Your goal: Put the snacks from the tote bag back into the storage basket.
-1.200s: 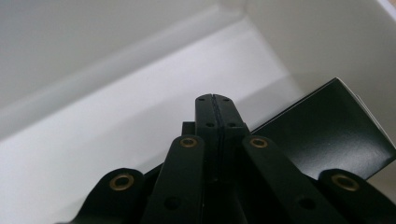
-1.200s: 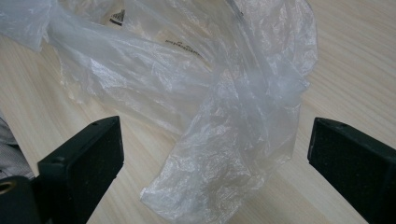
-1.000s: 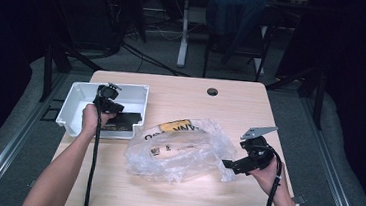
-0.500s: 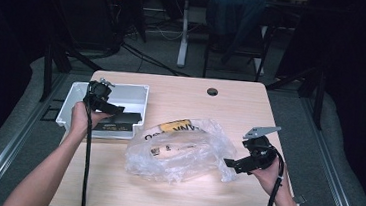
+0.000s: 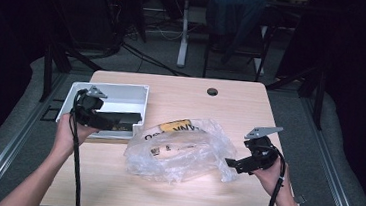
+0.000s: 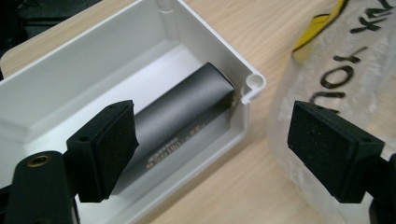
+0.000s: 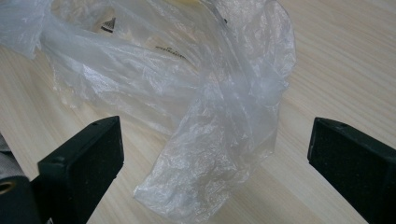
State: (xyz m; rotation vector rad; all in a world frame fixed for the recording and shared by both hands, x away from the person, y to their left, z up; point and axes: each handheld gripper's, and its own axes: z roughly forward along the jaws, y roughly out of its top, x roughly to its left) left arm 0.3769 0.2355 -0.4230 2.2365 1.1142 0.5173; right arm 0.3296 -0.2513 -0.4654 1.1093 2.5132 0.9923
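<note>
**Cylinder in the bin, jaws free**

While the dark cylinder (image 6: 182, 119) lies in the white bin (image 6: 93, 60), the left gripper (image 6: 224, 149) has just been opening — wide, nothing between its pads. The right gripper (image 7: 215, 172) stands wide around the plastic bag (image 7: 224, 126), not pressing. The left jaw could snag the bag beside it — dragging it.

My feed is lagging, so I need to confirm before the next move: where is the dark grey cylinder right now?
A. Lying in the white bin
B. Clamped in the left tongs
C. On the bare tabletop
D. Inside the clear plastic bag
A: the dark grey cylinder lies on the floor of the white bin, against its corner, and the left tongs stand open above it with nothing between the pads.
</note>
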